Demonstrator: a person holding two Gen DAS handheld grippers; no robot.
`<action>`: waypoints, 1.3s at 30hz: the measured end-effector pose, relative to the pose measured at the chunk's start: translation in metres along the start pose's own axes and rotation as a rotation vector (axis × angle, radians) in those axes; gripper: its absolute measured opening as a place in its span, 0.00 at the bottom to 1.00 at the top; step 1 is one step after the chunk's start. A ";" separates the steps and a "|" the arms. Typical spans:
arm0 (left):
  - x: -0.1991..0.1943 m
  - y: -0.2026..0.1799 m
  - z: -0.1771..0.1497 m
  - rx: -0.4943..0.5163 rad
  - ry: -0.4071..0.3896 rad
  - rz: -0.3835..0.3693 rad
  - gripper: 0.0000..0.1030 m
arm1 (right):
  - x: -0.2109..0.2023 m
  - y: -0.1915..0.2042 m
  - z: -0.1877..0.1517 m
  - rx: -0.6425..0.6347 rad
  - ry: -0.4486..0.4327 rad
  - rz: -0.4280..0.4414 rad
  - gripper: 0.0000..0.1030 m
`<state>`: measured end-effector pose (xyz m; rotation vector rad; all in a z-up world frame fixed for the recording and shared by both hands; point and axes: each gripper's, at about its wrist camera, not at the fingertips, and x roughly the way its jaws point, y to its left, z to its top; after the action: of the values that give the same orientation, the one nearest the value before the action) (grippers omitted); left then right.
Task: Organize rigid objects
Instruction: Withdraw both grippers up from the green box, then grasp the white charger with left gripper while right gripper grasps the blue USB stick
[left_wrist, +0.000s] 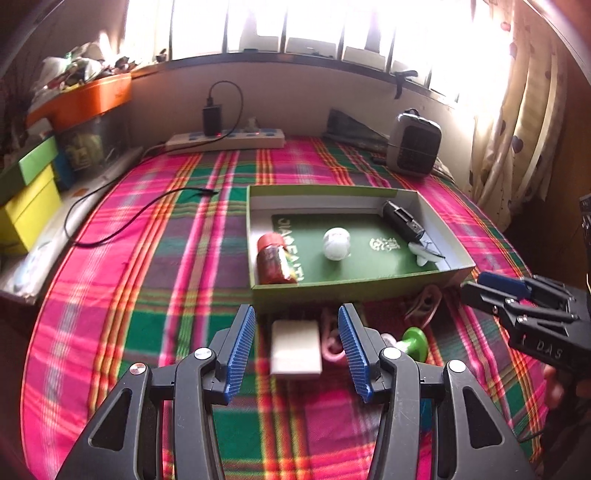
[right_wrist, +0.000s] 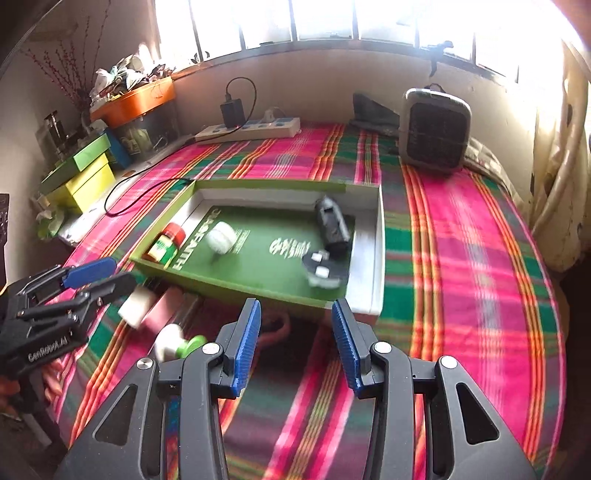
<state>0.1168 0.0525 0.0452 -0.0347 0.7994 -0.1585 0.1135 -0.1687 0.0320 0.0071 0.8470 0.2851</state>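
On the far left edge there's a stack of boxes (left_wrist: 27, 206) at about 9 o'clock, yellow and green ones, with an orange bin (left_wrist: 83, 98) full of clutter above at 10. A black cable (left_wrist: 122, 218) snakes over the plaid cloth (left_wrist: 147, 295) next to them, and a power strip (left_wrist: 225, 139) with a black charger (left_wrist: 212, 120) plugged in sits along the back wall at 11.

The left gripper (left_wrist: 297, 350) is spread wide with nothing pinched (its blue pads are clearly apart). Between its fingers in the picture you see a white block (left_wrist: 295, 349) lying on the cloth, just short of the tray, with some pink thing (left_wrist: 332, 347) right beside it. A green-and-white knob thing (left_wrist: 412, 343) is just past that, at roughly 4 o'clock from the block.

Dead centre is the green tray (left_wrist: 351, 291). Inside, left to right: a red-capped jar (left_wrist: 275, 260) on its side at the tray's 8 o'clock, a white ball (left_wrist: 336, 243) in the middle, a black cylinder (left_wrist: 400, 219) up at 2 o'clock, and a small white piece (left_wrist: 424, 254) at 4.

The right gripper (right_wrist: 295, 343) is open too, nothing between the pads, hanging over the cloth just in front of the tray's near wall.

A grey heater (left_wrist: 413, 142) stands at 1 o'clock, and a curtain (left_wrist: 517, 110) hangs on the far right.
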 end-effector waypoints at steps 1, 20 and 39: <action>-0.002 0.002 -0.002 -0.004 -0.002 0.002 0.45 | -0.001 0.002 -0.005 0.012 0.001 0.001 0.41; -0.015 0.034 -0.046 -0.085 0.024 -0.029 0.46 | -0.011 0.059 -0.057 0.038 -0.004 0.014 0.51; -0.002 0.044 -0.056 -0.083 0.055 -0.084 0.46 | -0.007 0.079 -0.069 0.036 0.019 -0.138 0.55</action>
<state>0.0814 0.0980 0.0038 -0.1432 0.8593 -0.2061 0.0390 -0.1021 0.0006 -0.0199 0.8670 0.1404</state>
